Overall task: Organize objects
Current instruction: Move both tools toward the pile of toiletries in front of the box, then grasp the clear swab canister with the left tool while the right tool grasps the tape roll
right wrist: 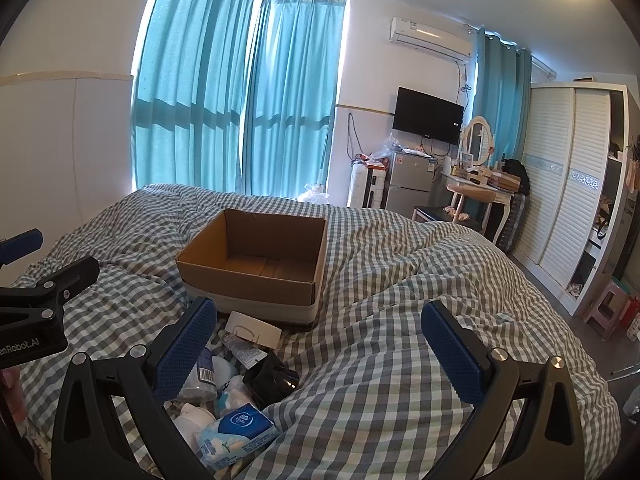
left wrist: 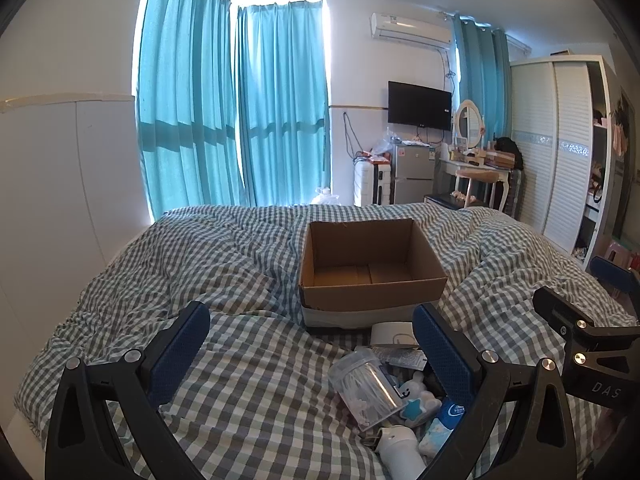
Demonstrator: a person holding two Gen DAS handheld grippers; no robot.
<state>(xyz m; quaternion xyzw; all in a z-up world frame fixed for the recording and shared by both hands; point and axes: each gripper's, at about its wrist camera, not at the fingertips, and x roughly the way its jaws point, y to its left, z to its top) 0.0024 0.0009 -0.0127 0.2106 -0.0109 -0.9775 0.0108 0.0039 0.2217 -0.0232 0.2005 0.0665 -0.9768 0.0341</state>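
Observation:
An open, empty cardboard box (left wrist: 372, 272) sits on the checked bed cover; it also shows in the right wrist view (right wrist: 256, 264). In front of it lies a pile of small items: a clear cotton-swab jar (left wrist: 366, 386), a white card (left wrist: 394, 332), a blue tissue pack (right wrist: 236, 434), a black pouch (right wrist: 270, 380), a tube (right wrist: 242, 346) and a white bottle (left wrist: 400, 450). My left gripper (left wrist: 312, 340) is open and empty, above the cover just left of the pile. My right gripper (right wrist: 320, 340) is open and empty, just right of the pile.
The grey-and-white checked bed cover (left wrist: 240, 380) is rumpled, with a raised fold on the right (right wrist: 440, 272). Beyond the bed stand blue curtains (left wrist: 240, 100), a small fridge (left wrist: 412, 172), a dressing table (left wrist: 476, 168) and a white wardrobe (left wrist: 560, 152).

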